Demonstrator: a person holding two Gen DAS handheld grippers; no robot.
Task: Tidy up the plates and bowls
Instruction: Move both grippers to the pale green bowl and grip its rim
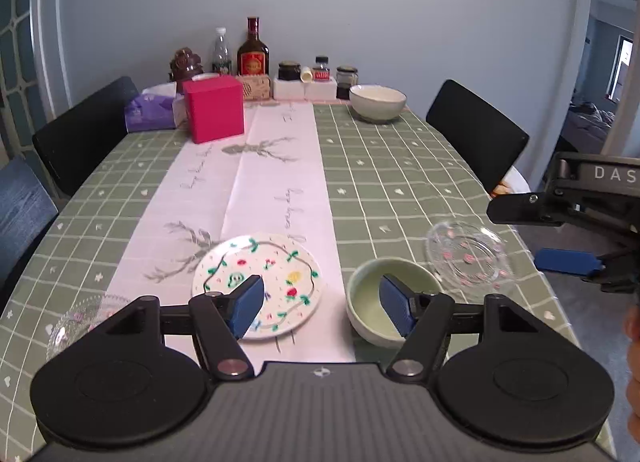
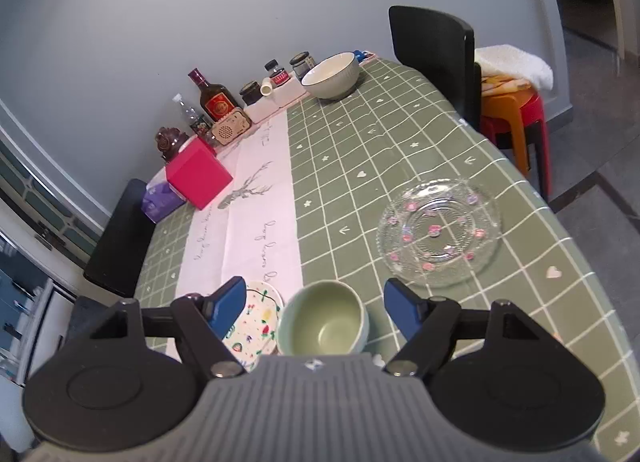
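Down at the lower centre of the right wrist frame, the small green bowl (image 2: 324, 320) sits between the wide-open fingers of the right gripper (image 2: 318, 312), untouched, with the clear glass plate (image 2: 438, 232) above right. Similarly, the left gripper (image 1: 324, 304) gapes empty, the flowered plate (image 1: 258, 286) behind its left finger.

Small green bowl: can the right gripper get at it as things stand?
Probably yes. The right gripper is open with nothing between its jaws, and the small green bowl sits empty right in front, rim clear; the painted plate lies beside it.
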